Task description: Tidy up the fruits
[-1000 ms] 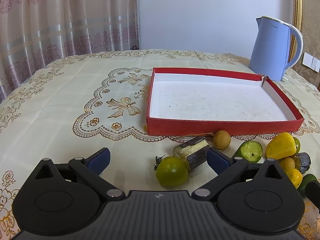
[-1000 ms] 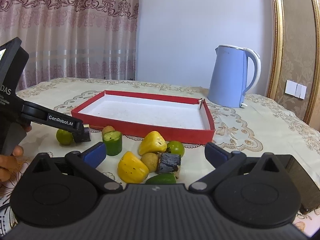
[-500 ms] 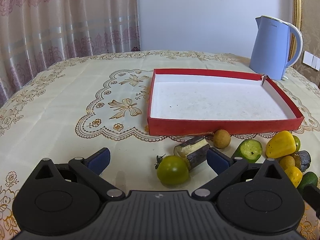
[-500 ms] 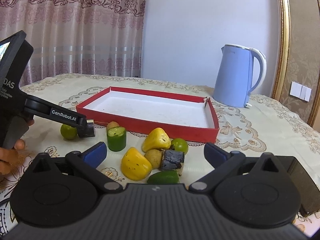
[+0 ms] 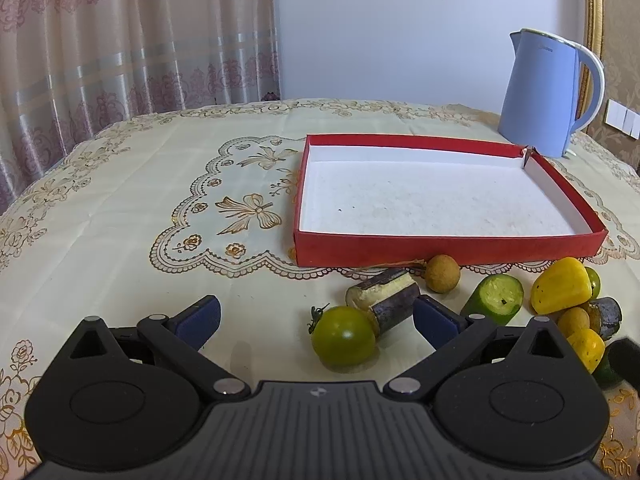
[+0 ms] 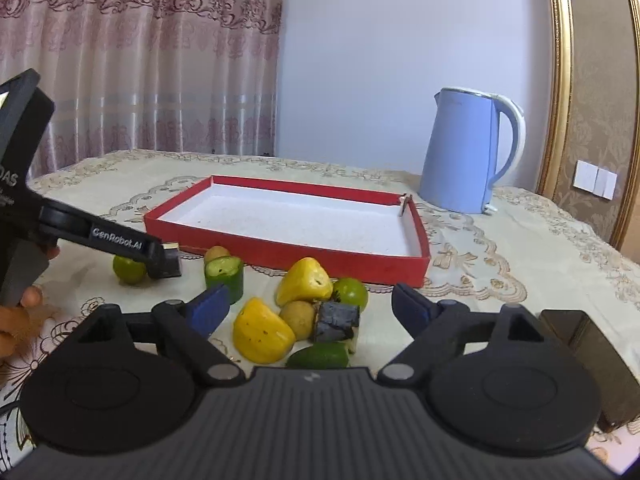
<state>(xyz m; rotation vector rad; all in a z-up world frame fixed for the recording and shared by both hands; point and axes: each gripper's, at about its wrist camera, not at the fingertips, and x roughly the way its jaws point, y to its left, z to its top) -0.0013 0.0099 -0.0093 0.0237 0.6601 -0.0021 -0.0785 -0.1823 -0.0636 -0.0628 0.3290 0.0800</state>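
A red tray (image 5: pixel 448 246) with a white floor stands on the table, also in the right wrist view (image 6: pixel 280 254). In front of it lie a green tomato (image 5: pixel 344 338), a sugarcane piece (image 5: pixel 386 298), a brown longan (image 5: pixel 442 274), a cut cucumber piece (image 5: pixel 496 298) and yellow fruits (image 5: pixel 562 286). My left gripper (image 5: pixel 316 316) is open, low over the table, with the tomato and sugarcane between its fingers. My right gripper (image 6: pixel 308 306) is open above a cluster of yellow fruit (image 6: pixel 260 336), a dark sugarcane piece (image 6: pixel 336 322) and green fruits (image 6: pixel 318 356).
A blue kettle (image 5: pixel 546 92) stands behind the tray's far right corner, also in the right wrist view (image 6: pixel 468 152). A lace tablecloth (image 5: pixel 120 208) covers the table. A dark box (image 6: pixel 588 356) lies at the right. Curtains hang behind.
Both grippers have shifted slightly; the right wrist view has moved closer to the fruit cluster and a bit left. The fruits have not moved.
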